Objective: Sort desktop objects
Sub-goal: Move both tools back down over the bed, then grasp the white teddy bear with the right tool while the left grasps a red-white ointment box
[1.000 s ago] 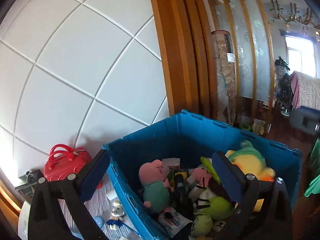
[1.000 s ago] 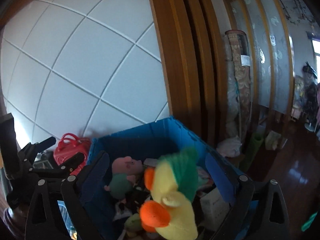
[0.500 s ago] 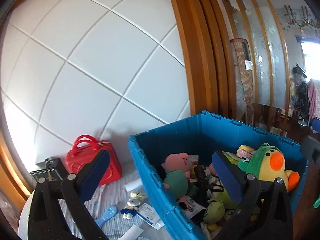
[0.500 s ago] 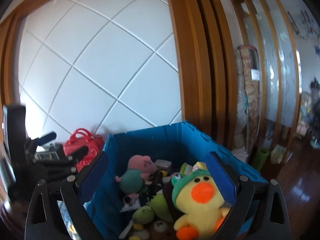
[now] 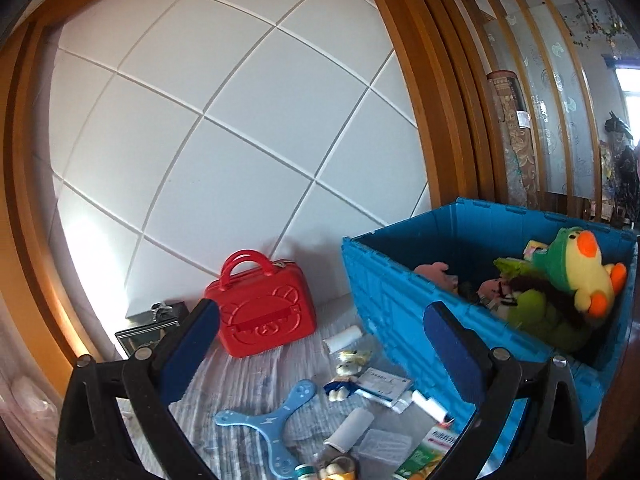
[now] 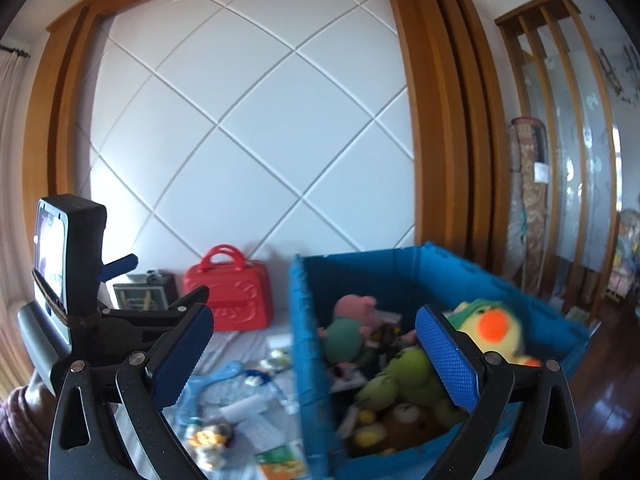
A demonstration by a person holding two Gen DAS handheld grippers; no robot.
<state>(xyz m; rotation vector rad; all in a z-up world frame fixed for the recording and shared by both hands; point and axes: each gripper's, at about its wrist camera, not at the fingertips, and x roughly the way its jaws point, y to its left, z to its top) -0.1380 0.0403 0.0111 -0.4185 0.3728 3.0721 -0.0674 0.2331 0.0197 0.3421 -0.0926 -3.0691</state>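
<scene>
Yellow plush duck with green hood now lies in the blue plastic crate at tabletop's right edge, released. Both tongs, left and right, open, empty; clutter remains.

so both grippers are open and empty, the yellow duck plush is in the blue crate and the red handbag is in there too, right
Not quite: the red handbag stands outside the blue crate, on the cloth against the wall, as the left wrist view shows. The rest holds: left gripper and right gripper open and empty, yellow duck plush in the crate.

Blue crate; red case; yellow-green duck
</scene>
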